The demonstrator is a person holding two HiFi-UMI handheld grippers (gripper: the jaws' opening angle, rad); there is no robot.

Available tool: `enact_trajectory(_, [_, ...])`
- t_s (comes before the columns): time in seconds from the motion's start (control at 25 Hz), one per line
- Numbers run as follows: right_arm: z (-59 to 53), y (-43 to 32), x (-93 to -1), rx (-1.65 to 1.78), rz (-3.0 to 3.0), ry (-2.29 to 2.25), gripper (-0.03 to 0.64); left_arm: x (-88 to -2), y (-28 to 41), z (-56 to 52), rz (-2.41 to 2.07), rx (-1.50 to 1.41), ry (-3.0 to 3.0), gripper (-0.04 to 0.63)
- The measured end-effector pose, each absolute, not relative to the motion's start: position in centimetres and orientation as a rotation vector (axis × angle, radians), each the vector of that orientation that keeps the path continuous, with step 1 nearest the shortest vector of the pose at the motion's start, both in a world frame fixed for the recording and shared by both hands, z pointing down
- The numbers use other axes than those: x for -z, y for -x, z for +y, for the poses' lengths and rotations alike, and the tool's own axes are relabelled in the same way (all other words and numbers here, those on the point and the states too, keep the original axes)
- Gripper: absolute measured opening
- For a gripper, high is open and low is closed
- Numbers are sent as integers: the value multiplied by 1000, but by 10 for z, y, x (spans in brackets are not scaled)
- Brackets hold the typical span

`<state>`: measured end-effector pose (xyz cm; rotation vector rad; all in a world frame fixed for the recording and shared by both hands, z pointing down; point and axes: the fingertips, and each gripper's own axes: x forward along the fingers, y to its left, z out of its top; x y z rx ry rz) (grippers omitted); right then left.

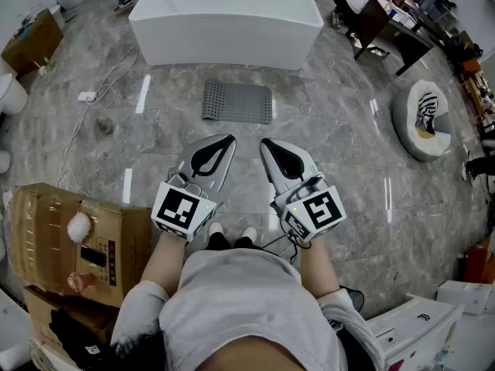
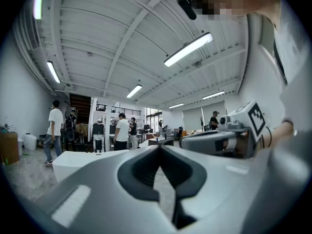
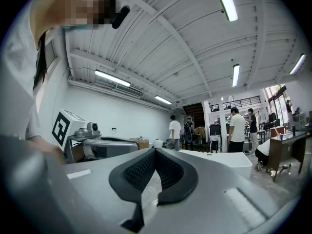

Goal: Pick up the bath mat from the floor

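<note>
Standing on the grey floor (image 1: 348,176), holding the left gripper (image 1: 229,140) and the right gripper (image 1: 265,143) level, side by side, a little apart. Clenching both: jaws meeting at the tips, gripping nothing. Facing the mat (image 1: 237,103), lying flat on the floor ahead of both grippers, touching neither, just before the white tub (image 1: 226,22). Standing beside a box (image 1: 77,238) at the left, with a round cushion (image 1: 424,118) lying well off to the right. Catching people (image 2: 122,130) standing beyond the tub in both gripper views.
</note>
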<state>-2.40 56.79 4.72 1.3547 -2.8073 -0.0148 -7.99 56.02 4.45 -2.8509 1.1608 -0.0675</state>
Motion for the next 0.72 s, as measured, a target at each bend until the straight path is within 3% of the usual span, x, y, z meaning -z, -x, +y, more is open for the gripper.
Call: enact_trajectory(0.72, [545, 38, -58, 2, -2784, -1340, -2, -49, 89, 532, 1156, 52, 2863, 0])
